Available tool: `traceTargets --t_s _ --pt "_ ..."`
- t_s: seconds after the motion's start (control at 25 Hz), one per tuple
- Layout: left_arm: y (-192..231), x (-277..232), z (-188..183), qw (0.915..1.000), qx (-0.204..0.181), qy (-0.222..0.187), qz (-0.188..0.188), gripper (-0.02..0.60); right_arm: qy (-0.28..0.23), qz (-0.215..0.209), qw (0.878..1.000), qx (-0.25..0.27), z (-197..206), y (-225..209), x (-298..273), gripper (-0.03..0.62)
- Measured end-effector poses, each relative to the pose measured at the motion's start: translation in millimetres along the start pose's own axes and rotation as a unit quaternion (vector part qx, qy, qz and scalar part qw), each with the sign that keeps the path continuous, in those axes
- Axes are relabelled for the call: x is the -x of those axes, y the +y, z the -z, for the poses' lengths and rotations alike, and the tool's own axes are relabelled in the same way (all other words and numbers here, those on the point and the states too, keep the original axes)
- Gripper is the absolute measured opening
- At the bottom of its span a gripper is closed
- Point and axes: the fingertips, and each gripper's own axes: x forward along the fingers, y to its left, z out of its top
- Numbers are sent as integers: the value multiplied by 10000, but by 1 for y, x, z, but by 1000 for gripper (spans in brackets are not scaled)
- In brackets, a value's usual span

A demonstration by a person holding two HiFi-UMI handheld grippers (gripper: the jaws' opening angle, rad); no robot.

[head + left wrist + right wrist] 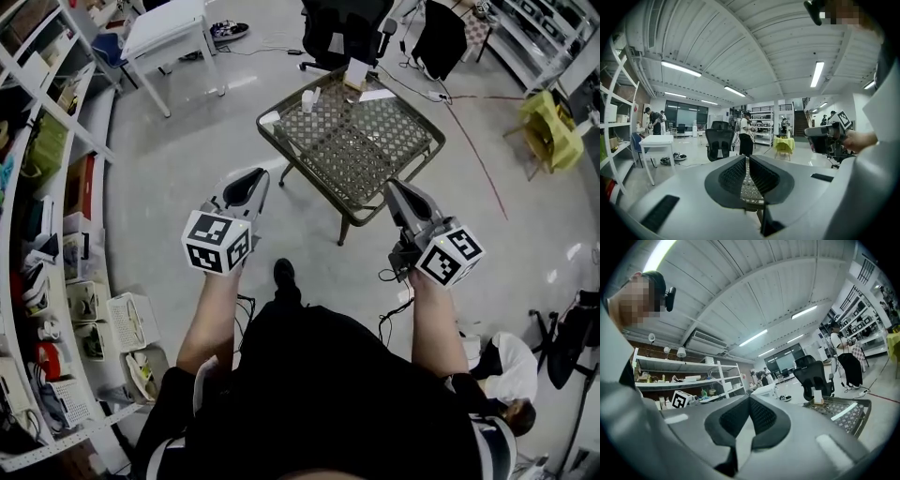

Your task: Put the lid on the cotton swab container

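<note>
Woven mesh tops the table (356, 155) on the grey floor (187, 169), where a person holds the left gripper (257, 175) and the right gripper (393, 187) side by side just short of its near edge. Both claws are clenched, pad against pad, with nothing between them. A small white container (309, 98), seemingly the cotton swab container, stands at the table's far edge, well apart from both grippers.
</note>
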Motion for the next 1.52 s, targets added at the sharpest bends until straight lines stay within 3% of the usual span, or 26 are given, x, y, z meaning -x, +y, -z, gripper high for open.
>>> traceTargets --t_s 0.36,0.68,1.28,1.52 --pt "84 -56 7 9996 172 188 120 29 391 253 9988 -124 15 -38 -99 11" --pt "142 -86 -10 9996 63 96 262 29 482 332 9982 -86 10 -44 -165 11" --pt "191 -105 -6 9994 72 247 244 29 398 422 9982 -158 2 -70 -220 11" --pt "210 -137 -7 9989 70 403 209 29 426 426 9976 -354 6 -107 -246 11"
